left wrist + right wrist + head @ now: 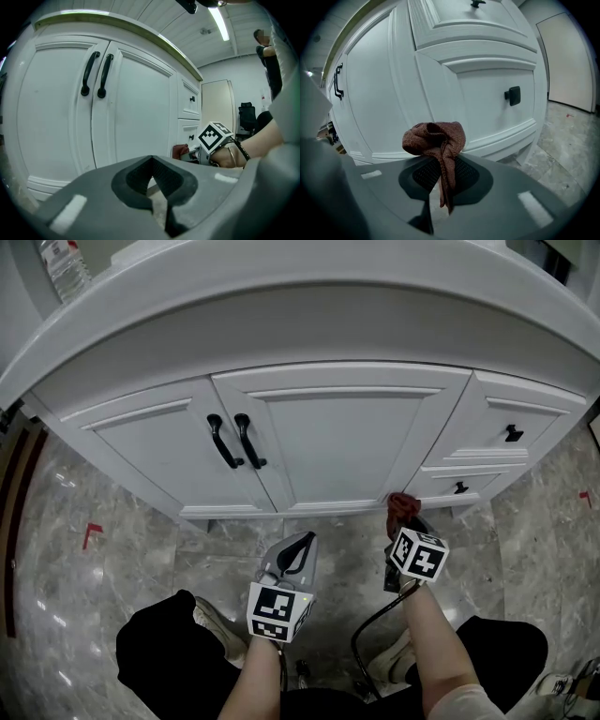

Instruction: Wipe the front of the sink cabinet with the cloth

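cloth (436,138) pinched in r gripper (440,176), by cabinet (454,93).

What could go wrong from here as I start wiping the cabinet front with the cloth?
The cloth is a bunched wad, with only a narrow strip pinched between the jaws of the right gripper. Pressing sideways might pull it free, or let the jaw tips scrape the white cabinet front. The black drawer knob sits close by and could snag the cloth.
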